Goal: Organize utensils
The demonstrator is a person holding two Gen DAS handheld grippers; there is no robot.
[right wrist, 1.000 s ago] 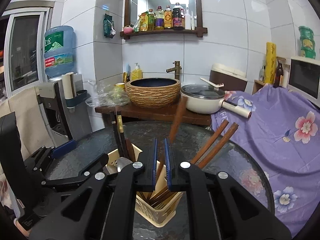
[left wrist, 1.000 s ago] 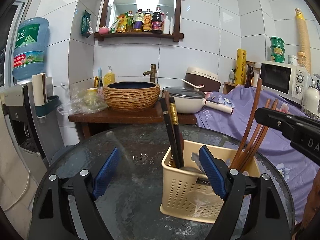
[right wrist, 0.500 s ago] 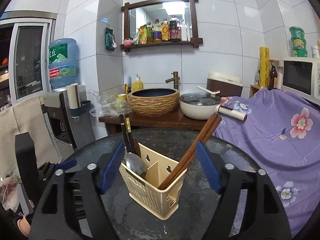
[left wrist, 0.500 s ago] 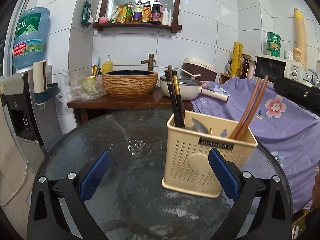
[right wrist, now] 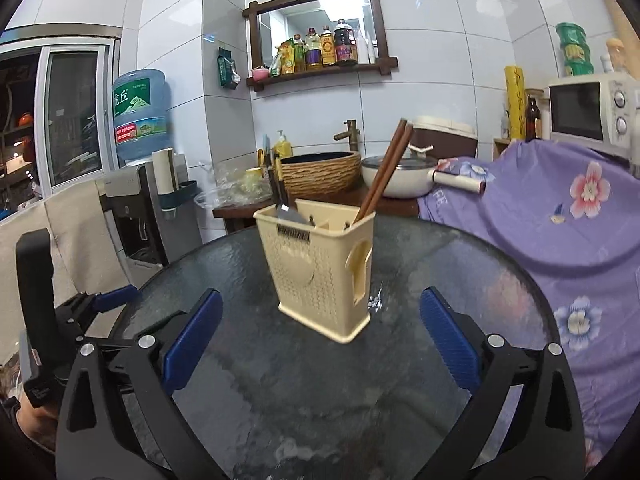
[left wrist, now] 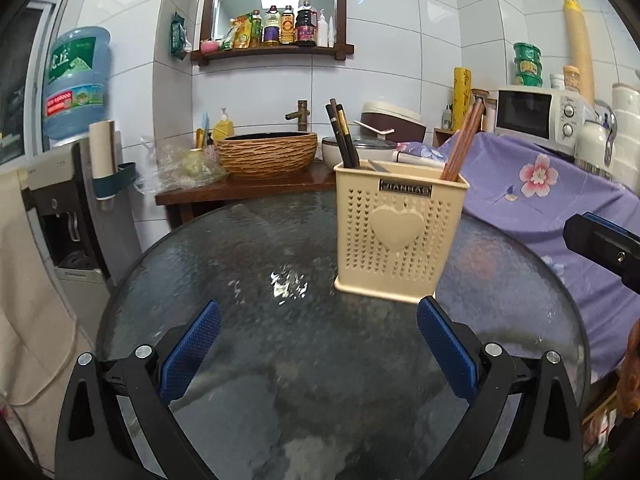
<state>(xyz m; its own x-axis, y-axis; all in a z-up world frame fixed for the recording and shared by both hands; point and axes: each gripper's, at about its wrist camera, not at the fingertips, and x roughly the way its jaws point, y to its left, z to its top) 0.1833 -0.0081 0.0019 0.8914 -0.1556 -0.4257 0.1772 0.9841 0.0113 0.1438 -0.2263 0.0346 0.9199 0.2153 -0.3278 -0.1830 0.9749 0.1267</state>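
**Both claws empty; utensils standing in the holder**

The holder (left wrist: 400, 236) is found upright on the glass table (left wrist: 248, 360), ahead of the left claw (left wrist: 318, 344) and slightly toward its right finger; from the right claw (right wrist: 320, 332) it lies ahead, near centre. Brown chopsticks (right wrist: 386, 168) are seen leaning rightward in one compartment; black chopsticks (left wrist: 342, 136) and a metal utensil (right wrist: 290, 214) in another — long axes near vertical. Both claws are held wide apart, nothing gripped or touched; neither is judged clearly nearer. No loose utensil is seen; the task is judged near complete.
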